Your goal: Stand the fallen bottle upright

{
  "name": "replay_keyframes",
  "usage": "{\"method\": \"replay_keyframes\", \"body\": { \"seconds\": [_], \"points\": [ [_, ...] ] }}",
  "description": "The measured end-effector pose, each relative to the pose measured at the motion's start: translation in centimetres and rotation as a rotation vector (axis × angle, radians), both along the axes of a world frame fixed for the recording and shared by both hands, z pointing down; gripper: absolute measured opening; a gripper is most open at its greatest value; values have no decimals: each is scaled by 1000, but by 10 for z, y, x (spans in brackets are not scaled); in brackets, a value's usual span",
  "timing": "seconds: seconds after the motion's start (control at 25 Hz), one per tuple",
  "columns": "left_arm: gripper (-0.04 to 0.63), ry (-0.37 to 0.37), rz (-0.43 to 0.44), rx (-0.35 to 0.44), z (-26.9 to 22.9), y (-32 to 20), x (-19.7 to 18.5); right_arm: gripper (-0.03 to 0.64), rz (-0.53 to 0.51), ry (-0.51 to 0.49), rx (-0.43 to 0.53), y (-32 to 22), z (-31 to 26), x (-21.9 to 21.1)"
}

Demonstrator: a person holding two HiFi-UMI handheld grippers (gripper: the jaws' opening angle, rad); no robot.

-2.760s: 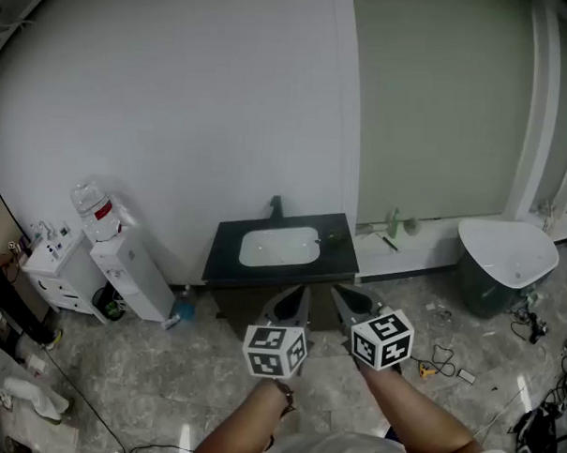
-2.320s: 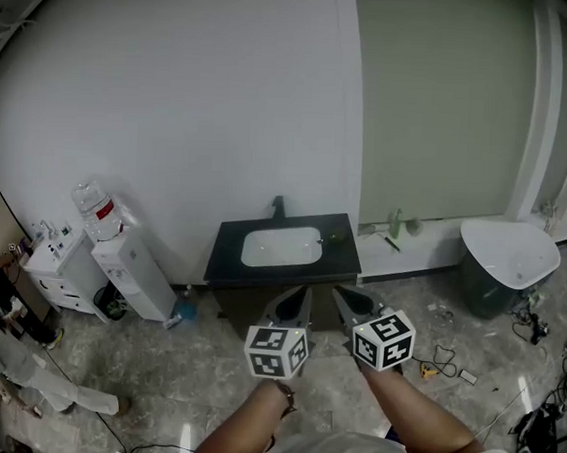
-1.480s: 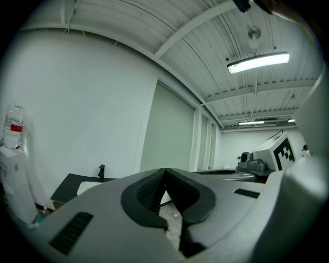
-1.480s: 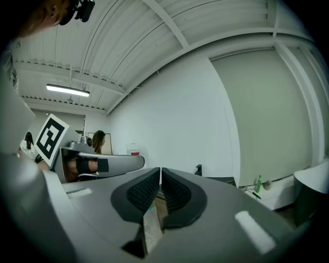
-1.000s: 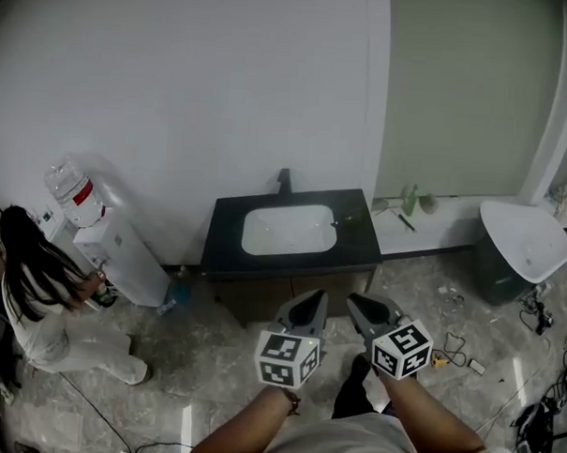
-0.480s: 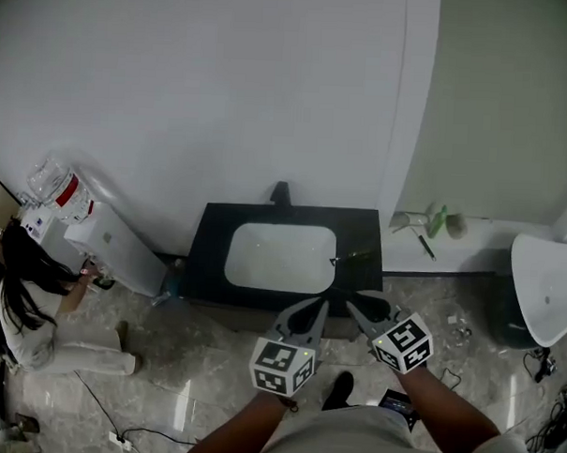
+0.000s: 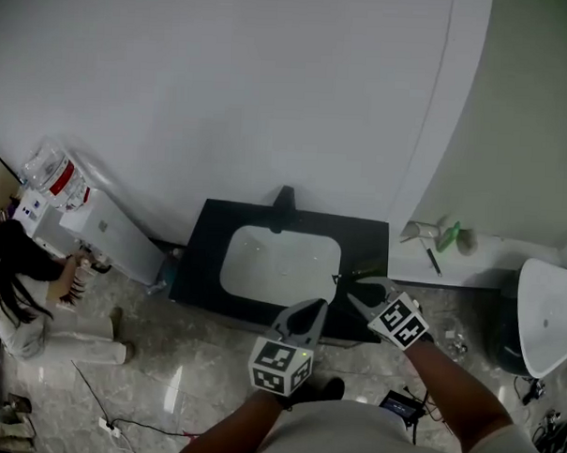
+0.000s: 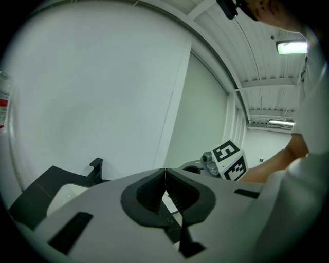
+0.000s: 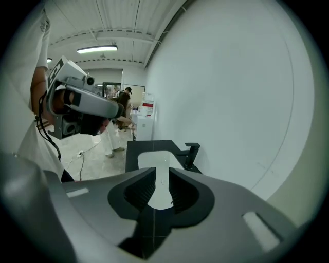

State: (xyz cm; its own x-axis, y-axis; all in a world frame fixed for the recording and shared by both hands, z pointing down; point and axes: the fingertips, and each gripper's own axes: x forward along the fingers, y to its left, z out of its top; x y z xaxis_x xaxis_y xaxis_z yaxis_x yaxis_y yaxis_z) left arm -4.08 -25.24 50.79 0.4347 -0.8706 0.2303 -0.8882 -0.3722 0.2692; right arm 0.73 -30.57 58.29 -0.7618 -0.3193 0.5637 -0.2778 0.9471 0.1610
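A dark greenish bottle [image 7: 364, 270] lies on its side on the right part of the black vanity counter [image 7: 202, 264], beside the white sink [image 7: 277, 265] and its black faucet [image 7: 284, 196]. My right gripper [image 7: 360, 292] hovers just in front of the bottle; its jaws are opening, with a clear gap and nothing between them [image 9: 162, 177]. The left gripper [image 7: 308, 308] is over the counter's front edge with its jaws shut and empty [image 8: 165, 172]. The right gripper view looks along the sink [image 9: 154, 162] to the faucet [image 9: 191, 154].
A white water dispenser [image 7: 105, 232] with a jug [image 7: 49, 171] stands at the left, and a person [image 7: 19, 275] crouches by it. At the right, a white ledge [image 7: 494, 247] holds a green bottle [image 7: 449, 236], beside a white basin [image 7: 547, 317]. Cables [image 7: 101, 419] lie on the floor.
Both grippers have come forward to the vanity, which now fills more of the view. The right gripper swung toward the fallen bottle. A person has come to the water dispenser and crouched there.
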Motion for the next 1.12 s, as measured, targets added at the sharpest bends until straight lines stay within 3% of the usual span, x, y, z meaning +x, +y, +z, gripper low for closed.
{"method": "replay_keyframes", "body": {
  "seconds": [0.2, 0.4, 0.52, 0.88, 1.12],
  "points": [
    [9, 19, 40, -19, 9, -26, -6, 72, -65, 197, 35, -37, 47, -13],
    [9, 43, 65, -38, 23, -46, -25, 91, -229, 480, 89, -62, 107, -26],
    [9, 45, 70, -45, 33, -61, -38, 91, -320, 600, 96, -70, 138, -33],
    [9, 44, 15, -83, 46, -97, -50, 100, -511, 799, 60, -99, 215, -31],
    [9, 45, -53, -120, 60, -114, -51, 109, -599, 870, 11, -116, 256, -22]
  ]
}}
